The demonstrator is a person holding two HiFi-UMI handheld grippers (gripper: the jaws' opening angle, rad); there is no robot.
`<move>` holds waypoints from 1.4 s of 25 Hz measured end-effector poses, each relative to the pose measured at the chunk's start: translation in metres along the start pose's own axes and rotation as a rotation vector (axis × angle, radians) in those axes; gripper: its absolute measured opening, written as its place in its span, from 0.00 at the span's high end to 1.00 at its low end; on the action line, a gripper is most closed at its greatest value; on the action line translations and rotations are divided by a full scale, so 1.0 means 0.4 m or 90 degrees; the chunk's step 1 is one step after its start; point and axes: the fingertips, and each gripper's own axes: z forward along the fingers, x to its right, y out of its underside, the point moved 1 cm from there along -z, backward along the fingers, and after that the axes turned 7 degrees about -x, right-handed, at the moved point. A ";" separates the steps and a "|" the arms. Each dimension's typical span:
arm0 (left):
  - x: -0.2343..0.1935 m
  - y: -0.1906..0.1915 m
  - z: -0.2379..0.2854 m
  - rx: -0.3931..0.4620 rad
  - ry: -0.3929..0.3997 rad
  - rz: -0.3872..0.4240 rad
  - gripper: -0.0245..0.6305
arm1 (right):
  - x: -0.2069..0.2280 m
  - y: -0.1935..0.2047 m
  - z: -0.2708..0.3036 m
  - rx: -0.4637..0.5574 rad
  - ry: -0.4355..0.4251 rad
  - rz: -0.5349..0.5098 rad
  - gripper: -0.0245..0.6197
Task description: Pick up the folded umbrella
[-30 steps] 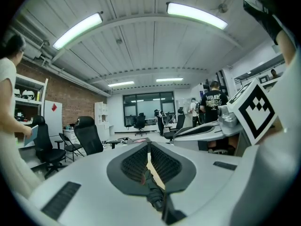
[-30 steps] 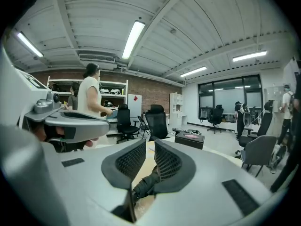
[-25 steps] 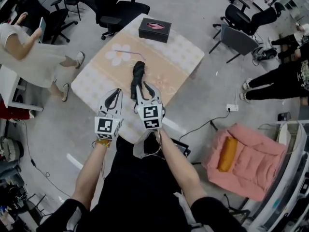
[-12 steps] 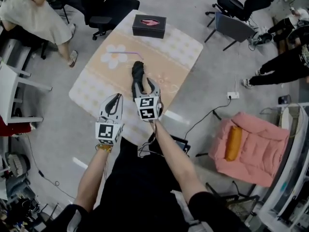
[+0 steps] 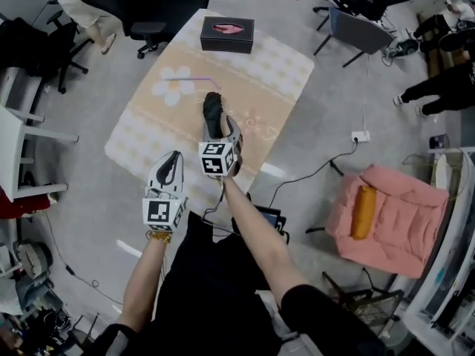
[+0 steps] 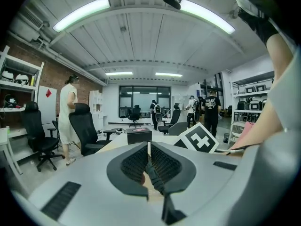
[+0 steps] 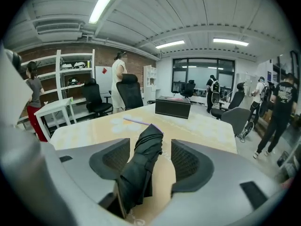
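The folded black umbrella (image 5: 213, 110) lies on the patterned table (image 5: 159, 128), pointing away from me. My right gripper (image 5: 221, 129) straddles its near end, and its jaws are opening. In the right gripper view the umbrella (image 7: 143, 161) runs between the two pads, nearer the left one, with a gap at the right pad. My left gripper (image 5: 174, 159) hovers over the table's near edge, left of the umbrella. Its jaws (image 6: 148, 157) are shut with nothing between them.
A black box (image 5: 227, 34) stands at the table's far end, with a purple stick (image 5: 194, 79) lying in front of it. Office chairs (image 5: 159, 10) ring the far side. A pink armchair (image 5: 386, 213) sits at the right, near a floor socket and cable (image 5: 360, 136).
My right gripper has dropped and reached forward over the umbrella's near end, and its jaws have spread. The left gripper has sunk a little. The person at the left has walked off.
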 end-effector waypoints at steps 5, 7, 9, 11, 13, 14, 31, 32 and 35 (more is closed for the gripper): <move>-0.025 0.023 -0.003 -0.007 -0.005 -0.009 0.94 | -0.017 0.046 0.063 -0.065 0.001 0.014 0.54; -0.031 0.022 -0.004 -0.005 -0.005 -0.014 0.94 | -0.022 0.061 0.081 -0.086 0.003 0.015 0.54; -0.040 0.023 -0.008 -0.007 -0.007 -0.017 0.94 | -0.025 0.075 0.094 -0.106 0.002 0.022 0.54; -0.048 0.025 -0.011 -0.007 -0.010 -0.019 0.94 | -0.023 0.085 0.108 -0.119 0.004 0.032 0.54; -0.058 0.032 -0.012 -0.009 -0.012 -0.021 0.94 | -0.026 0.087 0.123 -0.125 0.004 0.040 0.54; -0.063 0.036 -0.012 -0.010 -0.013 -0.023 0.94 | -0.032 0.088 0.130 -0.127 0.001 0.045 0.54; -0.101 0.060 -0.026 -0.012 -0.030 -0.038 0.94 | -0.074 0.128 0.188 -0.190 -0.041 0.099 0.54; -0.103 0.058 -0.026 -0.012 -0.032 -0.037 0.94 | -0.074 0.129 0.189 -0.195 -0.041 0.102 0.54; -0.105 0.055 -0.027 -0.011 -0.032 -0.037 0.94 | -0.077 0.136 0.200 -0.209 -0.050 0.122 0.54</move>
